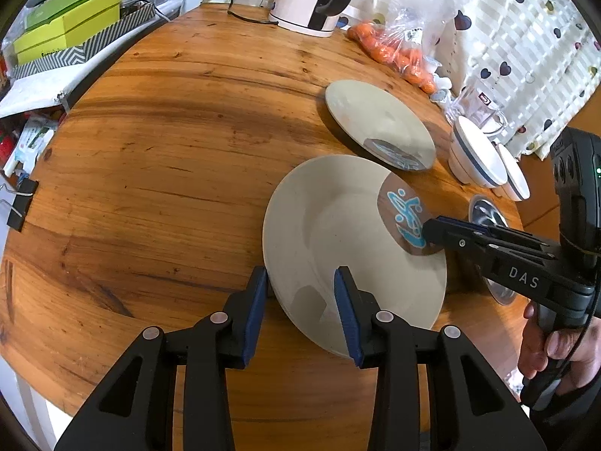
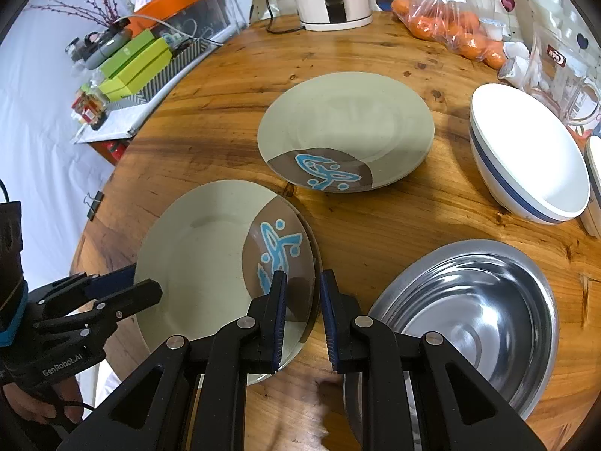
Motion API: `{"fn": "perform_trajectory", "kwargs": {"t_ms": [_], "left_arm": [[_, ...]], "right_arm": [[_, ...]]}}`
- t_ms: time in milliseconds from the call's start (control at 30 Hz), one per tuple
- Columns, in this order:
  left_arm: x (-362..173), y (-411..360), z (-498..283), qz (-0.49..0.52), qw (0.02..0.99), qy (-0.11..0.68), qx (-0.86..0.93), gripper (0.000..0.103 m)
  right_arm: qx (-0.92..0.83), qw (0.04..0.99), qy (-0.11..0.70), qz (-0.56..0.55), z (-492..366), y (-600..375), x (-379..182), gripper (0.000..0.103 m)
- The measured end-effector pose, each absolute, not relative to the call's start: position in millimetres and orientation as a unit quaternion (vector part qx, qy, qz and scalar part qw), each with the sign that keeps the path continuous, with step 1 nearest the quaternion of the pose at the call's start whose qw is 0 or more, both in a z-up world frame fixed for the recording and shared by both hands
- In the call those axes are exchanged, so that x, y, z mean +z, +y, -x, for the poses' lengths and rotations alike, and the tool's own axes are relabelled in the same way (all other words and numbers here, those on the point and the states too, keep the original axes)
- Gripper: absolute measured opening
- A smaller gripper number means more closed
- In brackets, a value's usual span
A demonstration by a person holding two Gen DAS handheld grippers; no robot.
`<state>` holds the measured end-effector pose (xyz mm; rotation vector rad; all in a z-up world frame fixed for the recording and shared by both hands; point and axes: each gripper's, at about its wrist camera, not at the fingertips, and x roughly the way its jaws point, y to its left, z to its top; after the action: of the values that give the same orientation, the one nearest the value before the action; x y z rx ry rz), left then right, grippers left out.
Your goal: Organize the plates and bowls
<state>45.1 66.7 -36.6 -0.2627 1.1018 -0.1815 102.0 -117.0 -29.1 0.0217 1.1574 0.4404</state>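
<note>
Right wrist view gives the best layout, so I'll use the near plate (image 2: 203,259) as the landmark. Biggest thing is the round wooden table (image 2: 240,86) under everything. Just right of the near plate sits the steel basin (image 2: 477,315), and well beyond that the white bowl with a blue stripe (image 2: 526,158). Straight behind the near plate, close but apart, is the matching second plate (image 2: 345,127) with the same brown patch and blue squiggle.

Right gripper (image 2: 302,319) straddles the near plate's patterned edge, jaws partly open with the rim between them, not pinched yet as far as I can tell. Left gripper (image 1: 300,315) does the same on the opposite rim, jaws wide, one finger over the plate and one outside it, holding nothing.

Looks like the grab-the-plate step. Next move probably calls for closing on the rim, lifting level and stacking it onto the second plate.
</note>
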Motion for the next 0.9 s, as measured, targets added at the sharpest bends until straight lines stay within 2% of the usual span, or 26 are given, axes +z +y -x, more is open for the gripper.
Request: {"fn": "perform_trajectory", "kwargs": {"t_ms": [900], "left_arm": [[-28.7,95.8,-58.3,0.166,0.848,0.499,-0.069,0.038]], "right_arm": [[0.208,0.827,0.520,-0.051,-100.2,-131.5,-15.1,0.018]]}}
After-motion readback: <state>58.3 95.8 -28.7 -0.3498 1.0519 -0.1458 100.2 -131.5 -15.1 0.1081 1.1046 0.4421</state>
